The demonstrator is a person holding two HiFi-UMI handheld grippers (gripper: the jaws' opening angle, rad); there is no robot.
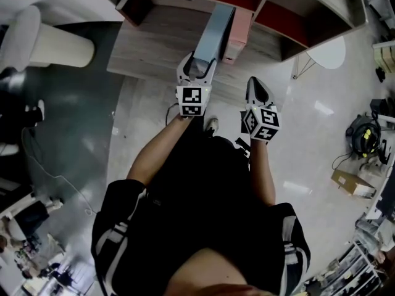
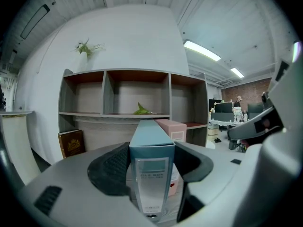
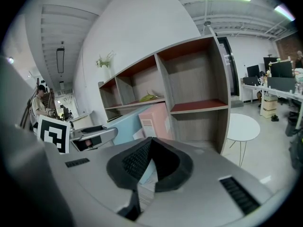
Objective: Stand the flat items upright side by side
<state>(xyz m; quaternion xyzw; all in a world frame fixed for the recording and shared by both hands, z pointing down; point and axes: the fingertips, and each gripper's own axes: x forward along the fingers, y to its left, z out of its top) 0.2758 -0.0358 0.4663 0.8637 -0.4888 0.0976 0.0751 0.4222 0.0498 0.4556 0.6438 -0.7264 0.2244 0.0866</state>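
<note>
L gripper (image 2: 150, 168) is clamped on the blue box (image 2: 152, 141). Its dark pads (image 2: 111, 171) press both sides near the spine, and the spine w/ its silver label faces the camera, upright and narrow. The box runs straight ahead of the jaws toward the shelf (image 2: 109, 93). In the head view it's a long blue-grey slab (image 1: 216, 32) reaching out from the L gripper (image 1: 197, 65) over the wooden surface (image 1: 148, 48). Can't tell if its lower edge rests on that surface. A pink box (image 2: 173, 129) stands upright just ahead and to the right of the L gripper, side by side w/ the blue one; contact btw them is unclear. It shows the same way from above (image 1: 237, 39). A brown book (image 2: 71, 143) leans in the low bay, ahead and well left of the L gripper. R gripper (image 3: 150, 143) has its jaws together w/ nothing in them. It hangs beside the L gripper, to its right and a bit further back (image 1: 256, 91), apart from both boxes, which lie ahead-left of it. A round white table (image 3: 241, 126) stands ahead-right of the R gripper, past the shelf's end.
</note>
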